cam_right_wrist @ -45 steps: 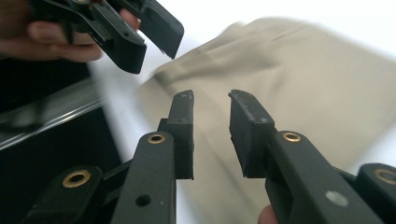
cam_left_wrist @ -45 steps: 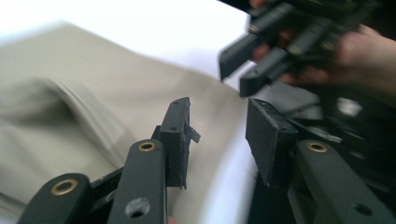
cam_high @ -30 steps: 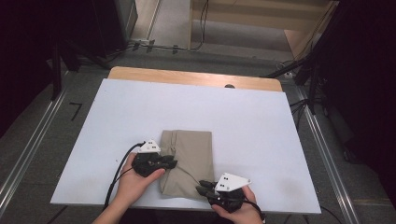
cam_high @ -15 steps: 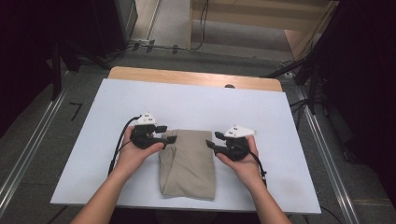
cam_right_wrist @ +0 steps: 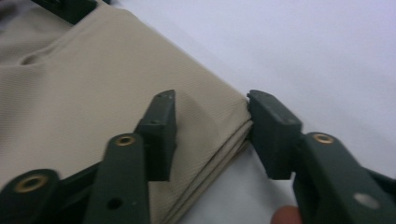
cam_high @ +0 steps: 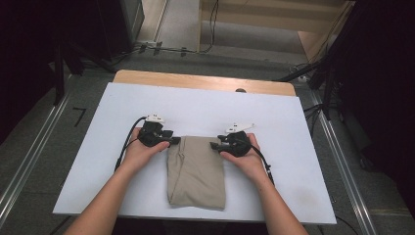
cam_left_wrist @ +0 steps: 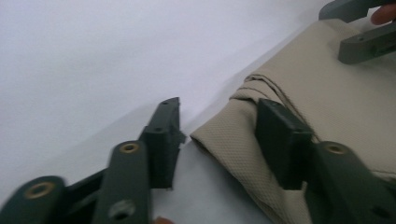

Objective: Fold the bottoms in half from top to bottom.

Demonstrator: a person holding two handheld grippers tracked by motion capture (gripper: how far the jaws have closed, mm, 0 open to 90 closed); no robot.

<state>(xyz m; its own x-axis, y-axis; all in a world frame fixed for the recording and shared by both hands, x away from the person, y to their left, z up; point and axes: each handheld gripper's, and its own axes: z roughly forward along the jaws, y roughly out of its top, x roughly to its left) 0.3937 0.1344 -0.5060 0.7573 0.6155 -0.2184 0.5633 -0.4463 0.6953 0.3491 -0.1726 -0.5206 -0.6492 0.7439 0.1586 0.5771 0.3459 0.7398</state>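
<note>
We see the folded beige cloth (cam_high: 196, 171) lying flat on the white table (cam_high: 274, 112), toward the near edge and about midway across, its long side running away from us. It is already doubled into a tidy rectangle with stacked layers showing at its far corners, which we judge is why both tools come to that far end: taking the two far corners together would let the cloth be folded toward the near edge once more, or lifted without the layers sliding apart.

The left gripper (cam_high: 172, 141) sits at the far left corner. In the left gripper view its jaws straddle that corner: one pad rests on top of the fabric (cam_left_wrist: 327, 107), the other stands on bare table just off the edge, with a clear gap between them. The jaws have just been closing, yet they are only partly closed and do not pinch the cloth.

The right gripper (cam_high: 214, 145) mirrors it at the far right corner. In the right gripper view the layered corner (cam_right_wrist: 219, 126) lies between its jaws, one pad over the fabric, the other just beyond the edge. These too have just been closing but stand apart, not gripping.

The hands (cam_high: 142, 152) hold the tools low and level, pointed inward at each other, so the lower pads can slide under the edges.
</note>
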